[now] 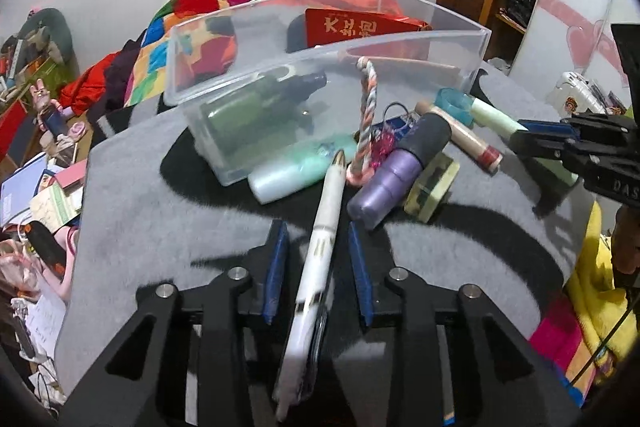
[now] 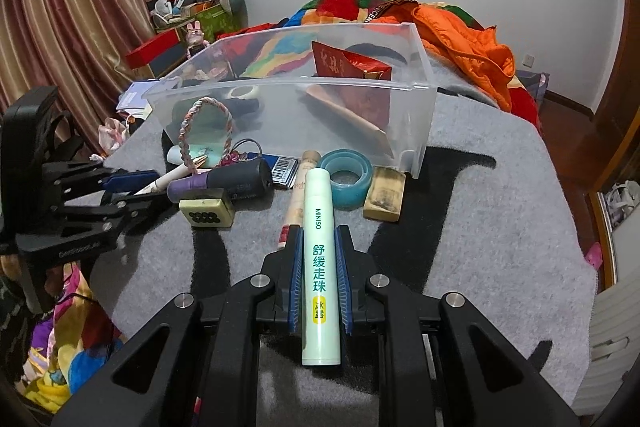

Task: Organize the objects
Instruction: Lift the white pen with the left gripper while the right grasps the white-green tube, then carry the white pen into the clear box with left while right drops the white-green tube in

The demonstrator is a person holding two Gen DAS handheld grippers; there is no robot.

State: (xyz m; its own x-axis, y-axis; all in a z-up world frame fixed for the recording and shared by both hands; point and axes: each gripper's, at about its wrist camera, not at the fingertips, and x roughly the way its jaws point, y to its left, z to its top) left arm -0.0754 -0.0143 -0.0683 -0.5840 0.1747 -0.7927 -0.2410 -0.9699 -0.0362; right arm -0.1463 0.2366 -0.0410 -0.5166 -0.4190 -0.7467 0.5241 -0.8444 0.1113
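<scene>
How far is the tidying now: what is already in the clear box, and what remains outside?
Done: the clear box holds a red packet and a dark green bottle. In hand: right tool grips the pale green tube; a white pen lies between the left tool's jaws. Left: purple bottle, tape roll.

I see open grey blanket right of the clear bin; bottles, tape roll and tiles crowd its front.
</scene>
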